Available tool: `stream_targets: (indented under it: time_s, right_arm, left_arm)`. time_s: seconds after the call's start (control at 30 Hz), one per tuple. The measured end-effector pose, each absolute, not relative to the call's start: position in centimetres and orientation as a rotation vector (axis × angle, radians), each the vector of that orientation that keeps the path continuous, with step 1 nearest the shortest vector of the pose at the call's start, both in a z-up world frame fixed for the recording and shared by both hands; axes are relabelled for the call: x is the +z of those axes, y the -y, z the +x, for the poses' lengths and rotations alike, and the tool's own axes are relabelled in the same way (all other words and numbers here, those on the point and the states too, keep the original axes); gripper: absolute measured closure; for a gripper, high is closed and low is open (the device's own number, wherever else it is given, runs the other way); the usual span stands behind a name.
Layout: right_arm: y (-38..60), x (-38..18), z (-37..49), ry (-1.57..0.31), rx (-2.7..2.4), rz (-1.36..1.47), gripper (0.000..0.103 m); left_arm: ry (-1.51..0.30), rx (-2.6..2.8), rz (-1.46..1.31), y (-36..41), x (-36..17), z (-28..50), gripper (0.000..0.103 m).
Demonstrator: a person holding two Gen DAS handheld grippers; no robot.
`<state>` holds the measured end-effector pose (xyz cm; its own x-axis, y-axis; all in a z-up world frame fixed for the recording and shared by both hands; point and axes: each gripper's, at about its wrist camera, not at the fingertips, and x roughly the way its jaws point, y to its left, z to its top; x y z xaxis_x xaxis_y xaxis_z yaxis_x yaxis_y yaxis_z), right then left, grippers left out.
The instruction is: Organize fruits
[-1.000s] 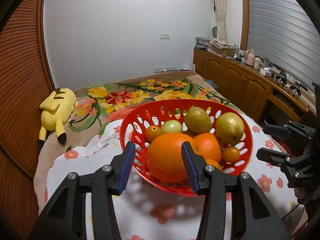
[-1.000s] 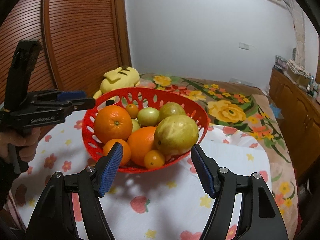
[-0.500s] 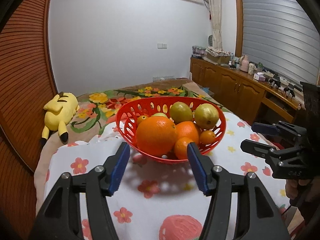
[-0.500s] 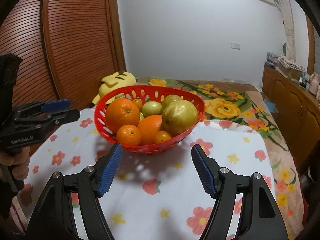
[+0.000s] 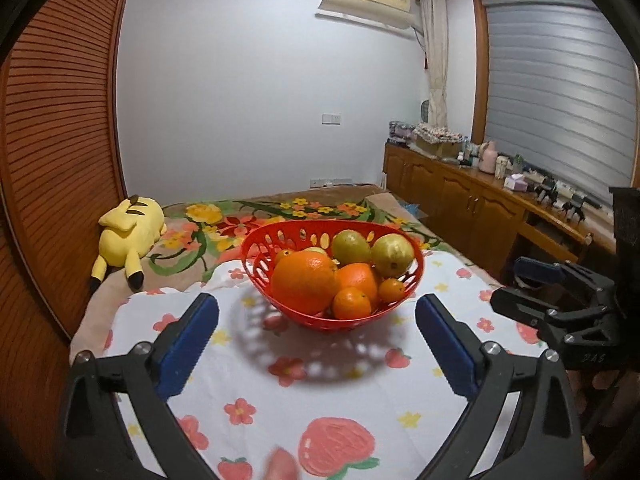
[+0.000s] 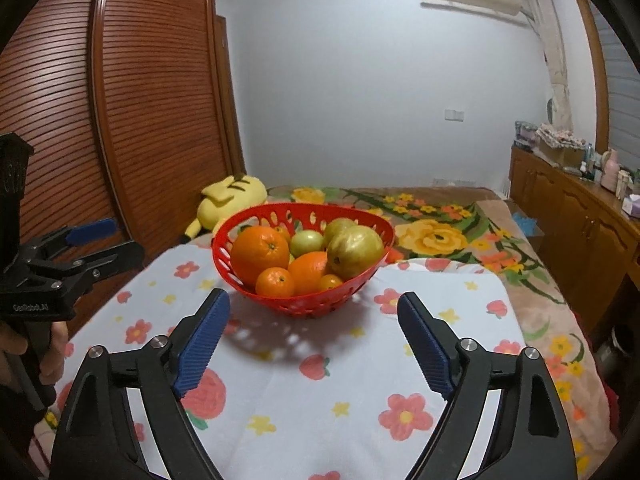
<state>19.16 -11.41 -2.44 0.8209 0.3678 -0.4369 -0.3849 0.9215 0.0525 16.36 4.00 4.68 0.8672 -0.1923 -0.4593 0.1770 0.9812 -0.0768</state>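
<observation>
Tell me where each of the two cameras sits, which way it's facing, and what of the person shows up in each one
Left wrist view: on the left gripper, facing the red basket of fruit; its jaws opening, nothing between; right gripper at right.
Right wrist view: on the right gripper, facing the same basket; jaws opening, empty; left gripper and hand at left.
Shared: basket, floral cloth, yellow plush.

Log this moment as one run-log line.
left tongs: opening, nothing between | right tongs: opening, nothing between | red basket: on floral cloth, full of fruit | loose fruit: none visible
</observation>
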Motion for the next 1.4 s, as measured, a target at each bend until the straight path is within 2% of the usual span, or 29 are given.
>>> stream_targets:
  time_s: [0.93,1.4]
  right_arm:
    - [11.8,-1.8,13.6,-0.377,0.352,-0.002,0.013]
    - [11.9,-1.7,12.1,-0.363,0.340,-0.004,0.013]
  left_arm:
    - [-0.414,-0.093,-0.006,-3.8,5.6,8.8,0.003]
    - [-0.413,-0.076,-0.015,-4.0,4.8,7.7,0.003]
